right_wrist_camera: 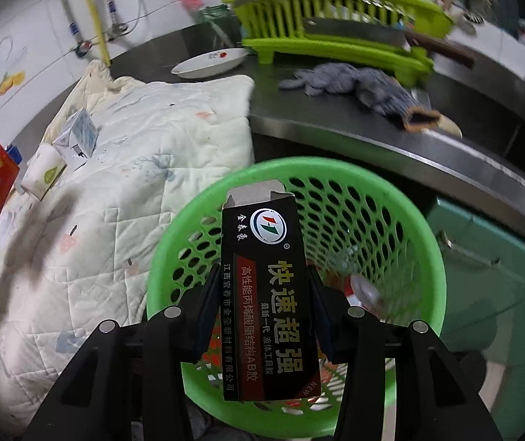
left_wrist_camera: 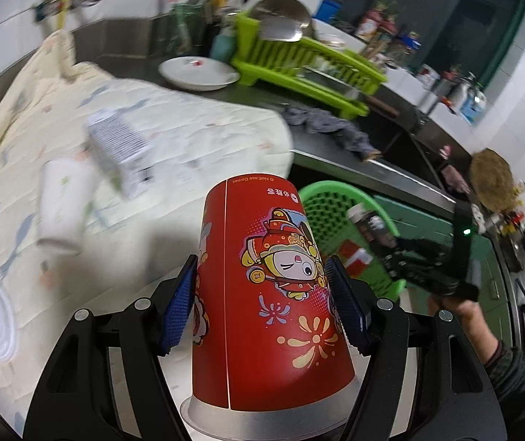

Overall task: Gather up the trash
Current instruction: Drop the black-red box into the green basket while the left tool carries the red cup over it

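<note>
The left gripper (left_wrist_camera: 260, 299) pinches a red paper cup (left_wrist_camera: 266, 294) by its sides, carried upside down, with the green basket (left_wrist_camera: 317, 198) ahead and to its right; bring it squarely over the rim before letting go. The right gripper (right_wrist_camera: 262, 310) clamps a black carton (right_wrist_camera: 266, 294) right above the basket (right_wrist_camera: 424, 242), so spreading the jaws there should drop it cleanly inside. Below the carton lie what seems a clear lid and red scraps, blurred.

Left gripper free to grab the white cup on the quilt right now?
Probably not. The left gripper is shut on the red cup, so its jaws are taken. The white cup lies uncovered on the quilt.
</note>
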Demonstrator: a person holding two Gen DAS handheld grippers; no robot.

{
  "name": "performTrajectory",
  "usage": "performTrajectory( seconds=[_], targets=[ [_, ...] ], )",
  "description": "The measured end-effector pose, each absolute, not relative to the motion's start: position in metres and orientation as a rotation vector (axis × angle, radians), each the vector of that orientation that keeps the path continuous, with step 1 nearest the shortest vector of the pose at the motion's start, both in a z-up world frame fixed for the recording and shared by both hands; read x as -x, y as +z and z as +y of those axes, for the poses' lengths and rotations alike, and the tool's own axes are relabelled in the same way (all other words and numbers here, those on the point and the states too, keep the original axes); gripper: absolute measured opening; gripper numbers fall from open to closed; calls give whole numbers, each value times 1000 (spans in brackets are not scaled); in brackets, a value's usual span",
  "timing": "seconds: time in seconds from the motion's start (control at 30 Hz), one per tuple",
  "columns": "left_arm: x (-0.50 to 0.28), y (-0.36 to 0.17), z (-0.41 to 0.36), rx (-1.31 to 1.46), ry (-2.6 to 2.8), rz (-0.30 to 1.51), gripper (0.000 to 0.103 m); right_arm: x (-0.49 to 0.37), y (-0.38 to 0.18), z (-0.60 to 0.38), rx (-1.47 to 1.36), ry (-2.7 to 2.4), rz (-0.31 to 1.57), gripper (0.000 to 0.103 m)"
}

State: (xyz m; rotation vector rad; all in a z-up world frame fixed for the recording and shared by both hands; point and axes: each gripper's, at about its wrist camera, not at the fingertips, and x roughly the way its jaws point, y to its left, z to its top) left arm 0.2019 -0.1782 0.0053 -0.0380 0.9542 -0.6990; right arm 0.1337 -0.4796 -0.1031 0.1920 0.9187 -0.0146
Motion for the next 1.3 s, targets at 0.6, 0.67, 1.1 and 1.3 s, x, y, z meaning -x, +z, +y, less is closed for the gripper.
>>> performTrajectory(
  seconds=[0.6,0.67,1.1,1.3],
  targets=[
    [-198,-2,-318,14,-897,952,68,-68,-84,-509,-248,-60,821,64],
    [-198,-10,-331,16,-913,965,68,-63,-84,-511,-247,-65,813,65],
    [-210,-67,-376,-6,-885,1076,68,-53,-94,-519,-264,-73,819,66],
    [-212,-75,-380,-16,-870,1093,73,-52,-96,-519,-265,-73,819,67]
  ],
)
